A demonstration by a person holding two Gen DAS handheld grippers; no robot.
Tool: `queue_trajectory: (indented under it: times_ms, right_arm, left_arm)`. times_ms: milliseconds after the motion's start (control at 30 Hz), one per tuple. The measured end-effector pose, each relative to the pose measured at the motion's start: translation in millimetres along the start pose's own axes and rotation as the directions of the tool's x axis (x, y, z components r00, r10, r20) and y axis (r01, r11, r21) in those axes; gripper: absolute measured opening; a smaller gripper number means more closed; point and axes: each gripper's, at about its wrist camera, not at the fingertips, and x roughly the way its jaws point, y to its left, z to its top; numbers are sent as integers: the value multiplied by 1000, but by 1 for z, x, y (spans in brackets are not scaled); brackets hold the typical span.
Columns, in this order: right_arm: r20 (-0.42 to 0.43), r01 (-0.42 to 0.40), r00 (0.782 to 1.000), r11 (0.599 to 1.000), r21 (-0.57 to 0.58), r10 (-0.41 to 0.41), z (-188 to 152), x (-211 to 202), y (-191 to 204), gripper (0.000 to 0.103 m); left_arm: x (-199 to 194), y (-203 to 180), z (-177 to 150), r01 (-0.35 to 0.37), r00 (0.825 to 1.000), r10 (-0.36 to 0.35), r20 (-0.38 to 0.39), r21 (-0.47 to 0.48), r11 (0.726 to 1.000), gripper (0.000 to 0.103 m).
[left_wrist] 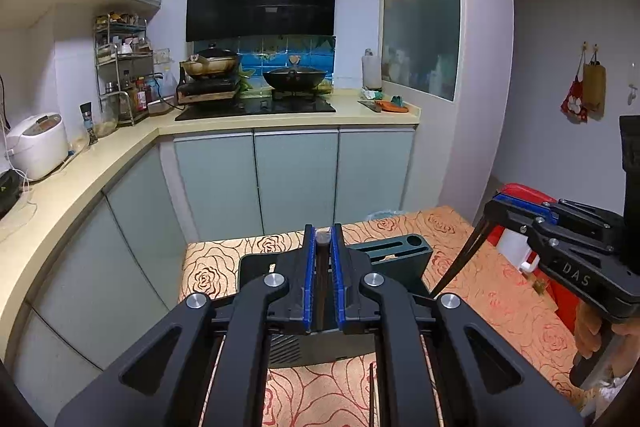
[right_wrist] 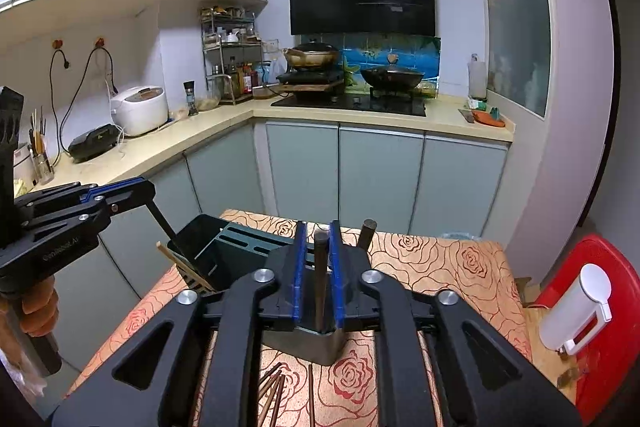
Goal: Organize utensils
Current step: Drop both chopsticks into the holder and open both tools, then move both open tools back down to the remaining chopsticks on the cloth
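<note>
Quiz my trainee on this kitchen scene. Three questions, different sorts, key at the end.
1. True or false: loose chopsticks lie on the tablecloth near the holder.
2. What stands on the stove? A: two pans. B: a kettle. C: nothing.
3. What colour is the rice cooker on the counter?

Key: 1 true; 2 A; 3 white.
</note>
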Motion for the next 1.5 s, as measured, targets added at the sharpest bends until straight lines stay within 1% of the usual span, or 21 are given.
queue_trajectory:
  times_ms: [33, 67, 167, 200, 267, 367, 433, 600, 867, 1033, 1267, 1500]
  right_arm:
    - [10, 8, 1000, 1000, 1, -8, 1, -2, 0, 38]
    - [19, 16, 1000, 1000, 1, -16, 1, -5, 0, 42]
    - [39, 15, 999, 1000, 5, -16, 3, -13, -2, 43]
    - [44, 12, 999, 1000, 11, -13, 3, -15, -4, 44]
    - [56, 7, 998, 1000, 16, -8, 4, -22, -5, 44]
    - [73, 2, 997, 1000, 14, -3, 4, -32, -7, 44]
    - [85, -4, 996, 1000, 13, 3, 2, -40, -8, 44]
    - [104, -9, 995, 1000, 14, 7, -8, -56, -12, 44]
    - [101, 13, 995, 1000, 16, -15, -44, -72, -19, 45]
    - [78, 39, 996, 999, -5, -39, -80, -74, -19, 45]
    - [23, 41, 999, 999, 9, -41, -127, -71, -18, 45]
    - [-7, 55, 998, 998, 3, -55, -158, -77, -13, 45]
  left_arm:
    - [-2, 0, 1, -5, 1000, 5, 8, 0, 1000, 20]
    - [-5, 1, 1, -12, 1000, 12, 20, 1, 1000, 31]
    - [-13, 0, 3, -28, 999, 27, 46, 7, 1000, 47]
    - [-16, 0, 3, -29, 998, 29, 55, 7, 1000, 51]
    - [-22, 1, 2, -31, 997, 31, 67, 5, 999, 64]
    - [-32, 1, -3, -35, 996, 34, 88, 8, 999, 74]
    - [-38, 2, -8, -34, 995, 34, 92, 2, 999, 78]
    - [-48, 7, -20, -41, 995, 43, 95, -15, 999, 79]
    - [-61, 12, -57, -71, 994, 73, 82, -22, 997, 81]
    - [-58, 12, -88, -122, 991, 123, 50, -18, 992, 81]
    - [-55, 9, -131, -137, 990, 137, -15, -27, 990, 81]
    - [-57, 7, -162, -156, 987, 153, -57, -49, 987, 81]
